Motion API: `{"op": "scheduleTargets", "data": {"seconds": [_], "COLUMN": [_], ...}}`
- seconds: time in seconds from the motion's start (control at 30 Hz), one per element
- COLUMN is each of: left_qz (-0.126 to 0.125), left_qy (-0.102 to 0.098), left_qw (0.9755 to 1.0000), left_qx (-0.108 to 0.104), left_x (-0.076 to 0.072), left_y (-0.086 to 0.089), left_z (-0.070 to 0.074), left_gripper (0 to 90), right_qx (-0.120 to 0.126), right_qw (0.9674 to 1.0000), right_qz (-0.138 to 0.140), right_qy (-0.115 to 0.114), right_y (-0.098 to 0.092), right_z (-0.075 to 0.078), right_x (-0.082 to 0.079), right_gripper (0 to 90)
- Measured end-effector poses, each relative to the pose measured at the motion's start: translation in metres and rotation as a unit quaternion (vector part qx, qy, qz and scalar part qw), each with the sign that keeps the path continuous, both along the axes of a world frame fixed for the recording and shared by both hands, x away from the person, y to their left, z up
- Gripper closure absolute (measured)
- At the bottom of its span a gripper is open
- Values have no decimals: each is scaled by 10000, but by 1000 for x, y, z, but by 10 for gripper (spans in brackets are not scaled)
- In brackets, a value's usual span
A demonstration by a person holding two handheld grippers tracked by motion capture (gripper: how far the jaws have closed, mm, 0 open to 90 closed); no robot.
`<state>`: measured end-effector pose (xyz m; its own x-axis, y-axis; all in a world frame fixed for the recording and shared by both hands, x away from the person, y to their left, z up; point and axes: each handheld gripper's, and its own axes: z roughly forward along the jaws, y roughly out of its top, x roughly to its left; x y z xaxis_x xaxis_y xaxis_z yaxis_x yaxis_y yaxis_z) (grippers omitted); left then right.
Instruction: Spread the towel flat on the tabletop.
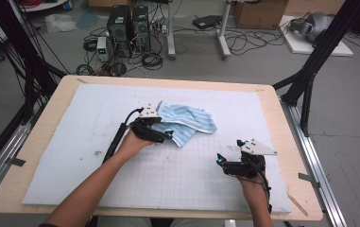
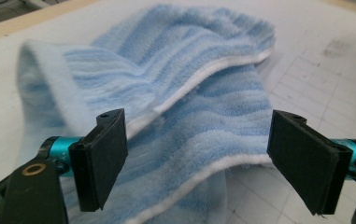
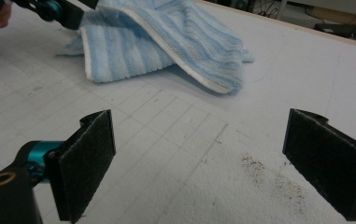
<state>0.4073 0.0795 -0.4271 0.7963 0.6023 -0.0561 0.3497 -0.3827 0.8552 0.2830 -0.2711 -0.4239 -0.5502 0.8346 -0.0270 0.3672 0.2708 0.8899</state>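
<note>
- The left hand-held gripper stands wide open, its jaws on either side of the crumpled blue towel, gripping nothing.
- The right hand-held gripper is wide open and empty, the towel well ahead of it.

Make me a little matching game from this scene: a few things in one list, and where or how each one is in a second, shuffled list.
Things:
1. left tool
2. right tool
3. striped blue towel
4. white foam mat

Places or states:
A. lies crumpled near the middle of the mat
B. covers most of the wooden table top
C. open, jaws on either side of the towel's white-edged fold
D. open, over bare mat, apart from the towel

Pairs: 1-C, 2-D, 3-A, 4-B
</note>
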Motion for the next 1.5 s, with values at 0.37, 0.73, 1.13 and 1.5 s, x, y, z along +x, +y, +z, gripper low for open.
{"op": "scheduleTargets", "data": {"seconds": [0.37,0.73,1.13,1.5], "left_qz": [-106,-617,-1028,179], "left_qy": [-155,173,284,439], "left_qw": [9974,9978,9838,9735], "left_qx": [700,191,-1442,-2239], "left_x": [3,-4,-32,-3], "left_y": [-25,-3,35,74], "left_z": [-23,-6,30,22], "left_gripper": [418,765,765,769], "right_qx": [21,15,-3,-28], "right_qw": [10000,10000,9999,9999], "right_qz": [-34,-63,-66,-71], "right_qy": [70,66,94,142], "right_y": [-2,-4,-2,-1], "right_z": [-2,-2,-2,-4], "right_x": [1,1,1,3], "right_gripper": [86,86,86,86]}}
